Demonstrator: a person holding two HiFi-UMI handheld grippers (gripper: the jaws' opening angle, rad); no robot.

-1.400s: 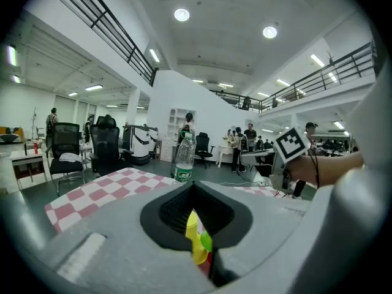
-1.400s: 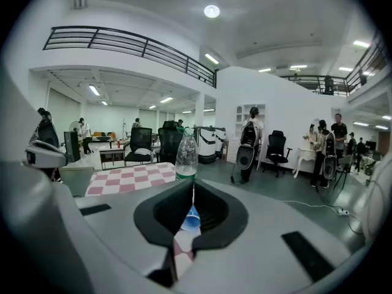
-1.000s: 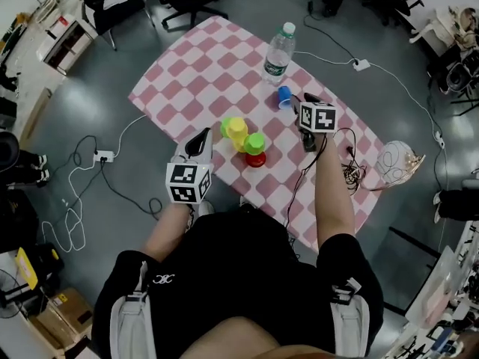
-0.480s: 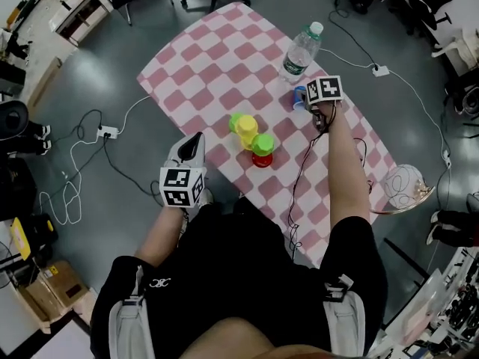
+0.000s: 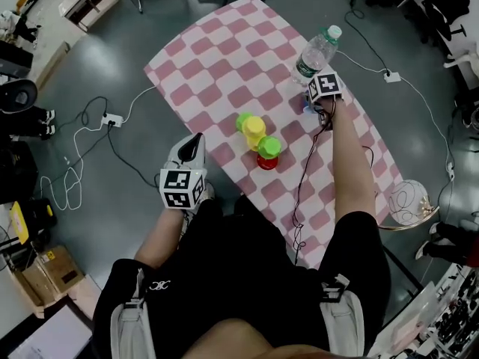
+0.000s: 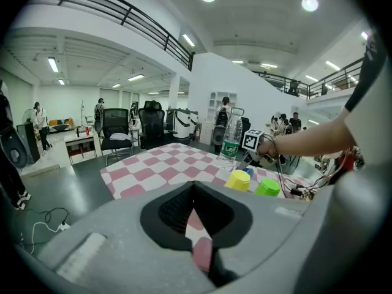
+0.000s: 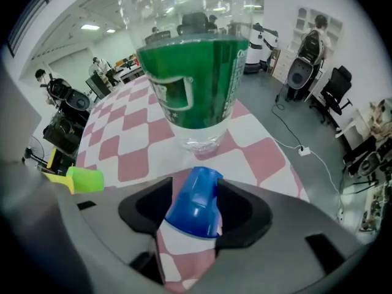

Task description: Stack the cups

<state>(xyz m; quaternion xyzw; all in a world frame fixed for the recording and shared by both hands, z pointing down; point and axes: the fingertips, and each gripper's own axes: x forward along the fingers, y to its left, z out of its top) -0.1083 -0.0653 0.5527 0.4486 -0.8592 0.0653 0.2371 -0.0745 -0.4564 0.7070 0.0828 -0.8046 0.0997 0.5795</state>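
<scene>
A blue cup [image 7: 195,208] stands on the checkered table [image 5: 217,58] right in front of a water bottle [image 7: 190,72]. My right gripper [image 7: 196,187] points steeply down with the cup between its jaws. The jaws have just been opening and the pads stand off the cup. In the head view the blue cup [image 5: 306,103] peeks out beside the right gripper [image 5: 310,108]. A light-green cup [image 5: 243,120], a yellow cup [image 5: 254,130] and a green cup [image 5: 269,146] on a red one [image 5: 266,162] cluster mid-table. My left gripper [image 5: 193,143] hovers at the table's near-left edge, shut and empty.
The water bottle [image 5: 315,53] stands near the table's far right edge, close behind the blue cup. A wire basket [image 5: 408,200] sits off the table's right end. Cables and a power strip [image 5: 112,118] lie on the floor to the left. Office chairs stand beyond the table.
My right gripper has moved away from me and down, over to the blue cup by the bottle. My left gripper has sunk a little and stays by the near table edge.
</scene>
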